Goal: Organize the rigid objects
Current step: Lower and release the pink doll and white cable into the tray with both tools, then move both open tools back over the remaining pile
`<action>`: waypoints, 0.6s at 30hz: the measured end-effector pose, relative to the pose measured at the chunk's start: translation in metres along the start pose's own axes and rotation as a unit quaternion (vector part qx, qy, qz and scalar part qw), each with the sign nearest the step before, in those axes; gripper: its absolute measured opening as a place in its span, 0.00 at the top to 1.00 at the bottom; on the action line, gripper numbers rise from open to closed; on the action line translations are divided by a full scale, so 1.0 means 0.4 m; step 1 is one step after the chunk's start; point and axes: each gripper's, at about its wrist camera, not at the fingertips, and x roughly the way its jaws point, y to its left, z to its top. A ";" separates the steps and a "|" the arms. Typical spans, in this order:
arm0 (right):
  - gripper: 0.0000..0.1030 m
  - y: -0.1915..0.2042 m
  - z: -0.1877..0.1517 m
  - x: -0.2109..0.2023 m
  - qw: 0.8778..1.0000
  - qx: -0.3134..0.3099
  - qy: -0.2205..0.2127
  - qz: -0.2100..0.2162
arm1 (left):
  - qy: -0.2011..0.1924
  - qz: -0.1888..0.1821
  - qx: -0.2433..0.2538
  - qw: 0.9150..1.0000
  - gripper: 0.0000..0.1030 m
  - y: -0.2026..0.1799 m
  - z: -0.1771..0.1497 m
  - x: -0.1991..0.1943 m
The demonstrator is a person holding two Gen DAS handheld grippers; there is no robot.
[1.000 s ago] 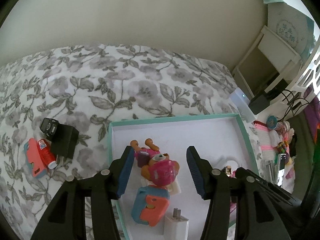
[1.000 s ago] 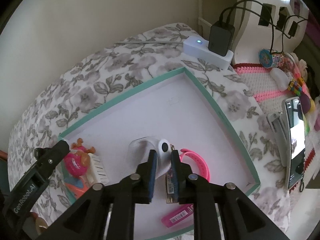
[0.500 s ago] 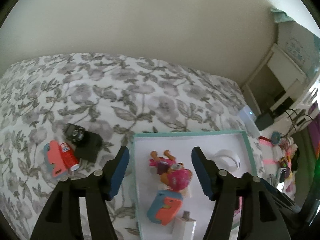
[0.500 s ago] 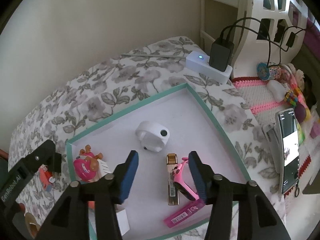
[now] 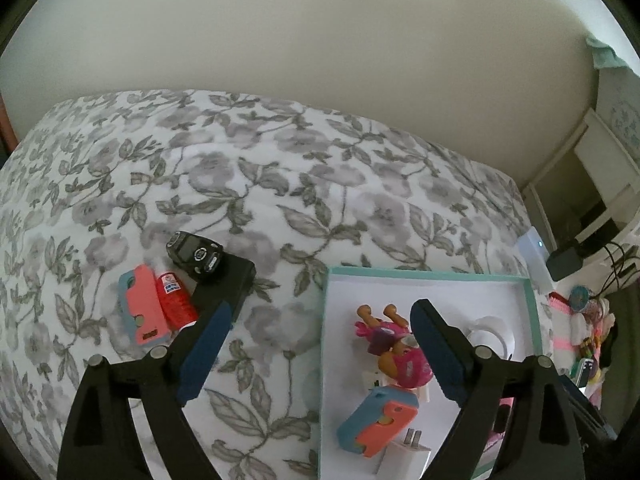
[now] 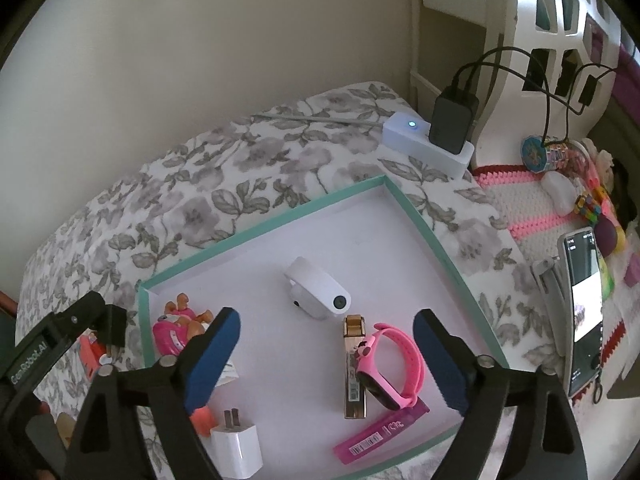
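Note:
A teal-rimmed white tray (image 6: pixel 420 216) (image 5: pixel 424 274) lies on the floral bedspread. In it are a white camera (image 6: pixel 318 294), a gold lighter (image 6: pixel 354 364), a pink watch (image 6: pixel 394 366), a magenta tube (image 6: pixel 380 430), a white plug (image 6: pixel 236 446) (image 5: pixel 404 454), a pink toy figure (image 5: pixel 394 346) (image 6: pixel 178 330) and a blue-and-orange block (image 5: pixel 378 420). On the bedspread to the left of the tray lie a black charger (image 5: pixel 230 286), a black key fob (image 5: pixel 194 254), a red bottle (image 5: pixel 174 298) and a second blue-and-orange block (image 5: pixel 140 304). My left gripper (image 5: pixel 320 354) is open over the tray's left edge. My right gripper (image 6: pixel 326 362) is open and empty above the lighter and watch.
A white power strip with a black adapter (image 6: pixel 436 136) sits beyond the tray's far corner. A phone (image 6: pixel 582 312) and small toys lie on a pink crocheted mat (image 6: pixel 532 208) to the right. A wall runs behind the bed.
My right gripper let go of the white camera, opened wide and drew back. My left gripper lifted away from the toy figure and shifted left, bringing the objects on the bedspread closer to centre.

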 end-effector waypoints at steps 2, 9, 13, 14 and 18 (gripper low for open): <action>0.02 0.002 0.000 0.000 1.000 -0.003 -0.003 0.000 | -0.003 0.001 -0.005 1.000 0.11 0.006 0.003 -0.002; 0.00 0.013 -0.001 -0.003 1.000 -0.007 -0.013 0.017 | -0.023 -0.001 -0.020 1.000 0.10 0.041 0.013 -0.013; 0.00 0.038 -0.005 -0.006 0.999 -0.021 -0.021 0.026 | -0.042 0.015 -0.021 0.999 0.10 0.073 0.019 -0.026; 0.00 0.048 -0.007 -0.005 0.999 -0.027 -0.021 0.030 | -0.044 0.017 -0.022 0.999 0.10 0.081 0.021 -0.028; 0.00 0.081 -0.017 0.008 0.998 -0.037 -0.010 0.046 | -0.054 0.034 -0.031 0.997 0.10 0.125 0.030 -0.042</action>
